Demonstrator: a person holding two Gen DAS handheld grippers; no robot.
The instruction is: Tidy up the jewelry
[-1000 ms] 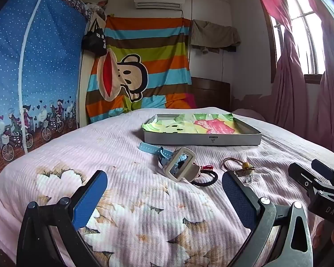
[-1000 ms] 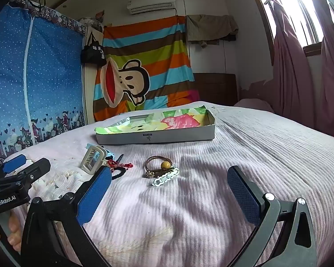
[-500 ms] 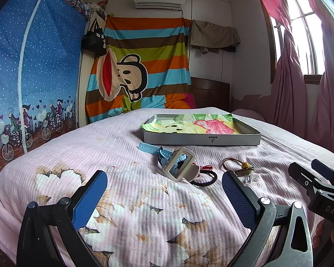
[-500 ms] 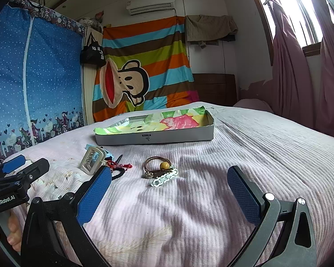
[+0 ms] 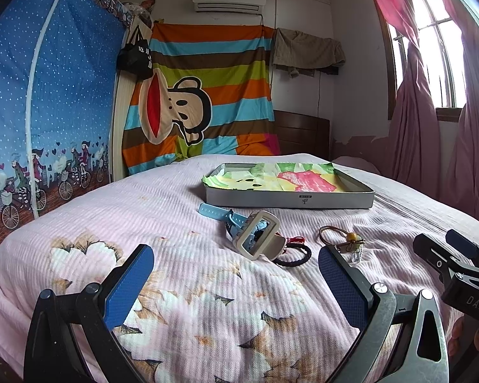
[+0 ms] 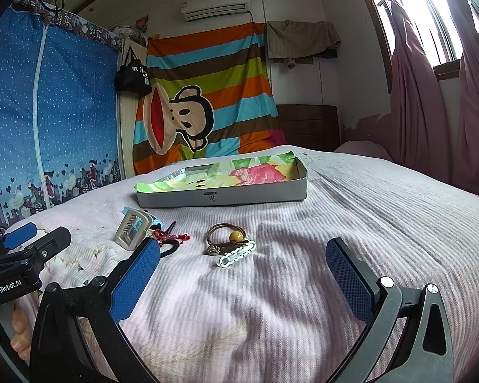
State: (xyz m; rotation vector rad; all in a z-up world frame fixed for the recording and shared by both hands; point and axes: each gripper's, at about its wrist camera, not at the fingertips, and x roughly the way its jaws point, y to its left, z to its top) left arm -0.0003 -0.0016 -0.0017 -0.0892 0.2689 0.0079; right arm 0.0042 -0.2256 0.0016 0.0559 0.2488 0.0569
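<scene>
A shallow grey box lined with colourful paper lies on the bed; it also shows in the right wrist view. In front of it lie a blue watch with a beige clip, a black hair tie with red beads, a brown hair tie with an amber bead and a white chain clasp. My left gripper is open and empty, short of the watch. My right gripper is open and empty, just short of the clasp.
The pink bedspread covers the bed. A striped monkey sheet hangs at the back, a blue wardrobe stands at the left, and pink curtains hang at the right.
Both views have shifted very slightly; the objects have not moved and both grippers have stayed open.
</scene>
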